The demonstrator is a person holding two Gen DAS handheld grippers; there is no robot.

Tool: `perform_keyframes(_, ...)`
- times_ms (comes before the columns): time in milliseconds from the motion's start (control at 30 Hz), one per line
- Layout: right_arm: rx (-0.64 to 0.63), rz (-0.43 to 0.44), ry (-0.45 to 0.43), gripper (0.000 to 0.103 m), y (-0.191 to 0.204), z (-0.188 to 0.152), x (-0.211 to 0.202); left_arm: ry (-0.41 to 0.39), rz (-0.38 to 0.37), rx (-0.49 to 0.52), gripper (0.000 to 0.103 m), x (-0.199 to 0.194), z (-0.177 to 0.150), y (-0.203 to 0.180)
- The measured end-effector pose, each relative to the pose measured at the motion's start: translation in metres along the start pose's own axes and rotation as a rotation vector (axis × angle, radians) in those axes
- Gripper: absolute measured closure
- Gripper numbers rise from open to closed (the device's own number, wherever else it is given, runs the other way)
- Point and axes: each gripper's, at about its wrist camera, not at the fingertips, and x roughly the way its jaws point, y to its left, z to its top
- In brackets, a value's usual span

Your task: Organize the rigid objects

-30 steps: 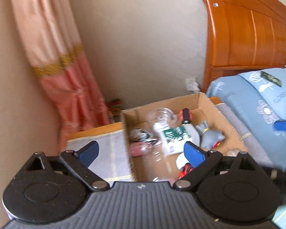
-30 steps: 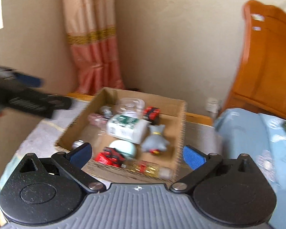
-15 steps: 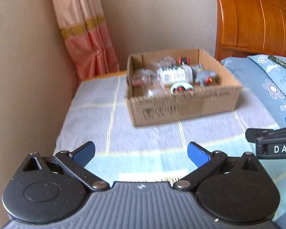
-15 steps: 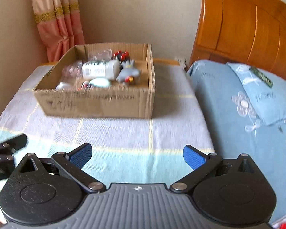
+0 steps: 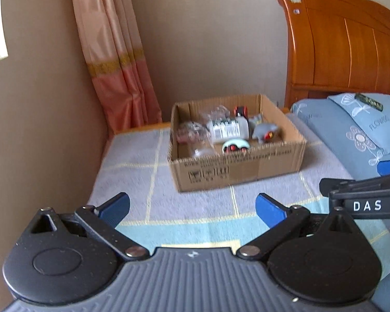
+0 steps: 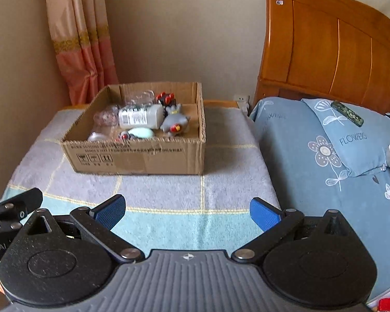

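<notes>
Left claw (image 5: pixel 192 208) spread wide, nothing between its pads; right claw (image 6: pixel 187 212) likewise spread and empty, both hovering low in frame over the checked blanket (image 6: pixel 169 189). Cardboard box (image 6: pixel 140 156) sits centre frame, bottle (image 6: pixel 140 115), grey toy (image 6: pixel 175 124) and small bits already gathered inside, probably sorted. Bare blanket before the box gives approach room; wall left, pillow (image 6: pixel 351 135) right.

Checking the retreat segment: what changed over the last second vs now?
Both grippers pulled back from over the cardboard box; it now sits farther off on the checked blanket. Left gripper and right gripper both have open, empty jaws; nothing taken or released. Box contents, including the white bottle and grey toy, unchanged.
</notes>
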Motion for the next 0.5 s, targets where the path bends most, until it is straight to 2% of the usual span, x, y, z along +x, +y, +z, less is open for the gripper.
perform_keyframes(167, 0.004, 0.012, -0.025, 0.0, 0.0017, 0.0023, -0.0074, -0.022, -0.004, -0.025, 0.001, -0.0055, 0.0014, 0.0025)
perform_keyframes(500, -0.004, 0.021, -0.021, 0.0, 0.0063, 0.0007, -0.0087, -0.012, 0.015, -0.022, 0.001, -0.0053, -0.0006, 0.0014)
